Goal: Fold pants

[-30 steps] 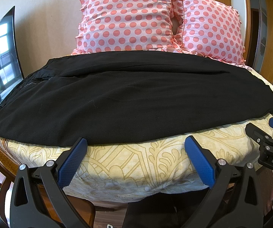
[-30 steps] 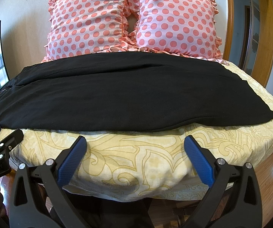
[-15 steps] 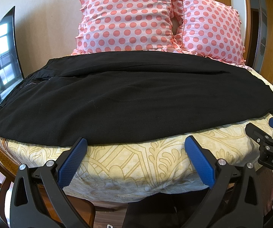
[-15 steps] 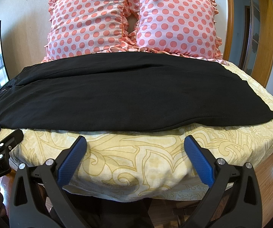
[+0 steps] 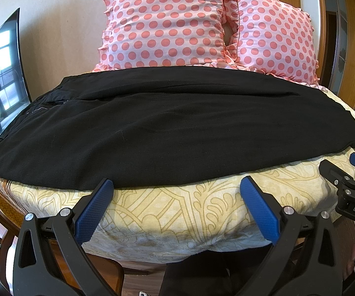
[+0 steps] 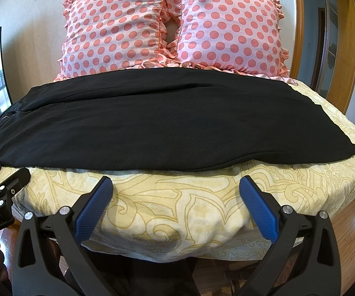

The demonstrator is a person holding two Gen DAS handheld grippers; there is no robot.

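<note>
Black pants [image 5: 177,128] lie flat across the bed [image 5: 177,212], lengthwise left to right. Waist end with zipper [image 5: 41,108] sits to my left; leg hems reach the right edge. One leg appears laid over the other already, a long seam line running through the far half, so I judge the lengthwise fold done and the crosswise fold next.

Near edge of the cloth runs just beyond my left gripper [image 5: 177,197], whose blue pads stand wide apart, nothing between them. My right gripper [image 6: 176,194] is the same: jaws spread, empty, hovering over bare yellow patterned bedspread just short of the hem side. Neither touches fabric.

Each claw shows at the margin of the other's view, so both sit low at the bed's near side, well apart.

Behind the pants: two pink polka-dot pillows [image 6: 172,24] propped against the wall. A dark screen [image 5: 2,74] stands far left.

Next move, as I read it: go forward and down, close on one end of the pants at both corners, lift and carry it over to the other end. Thin soft cloth; likely to sag and drag if gripped at one layer only.
</note>
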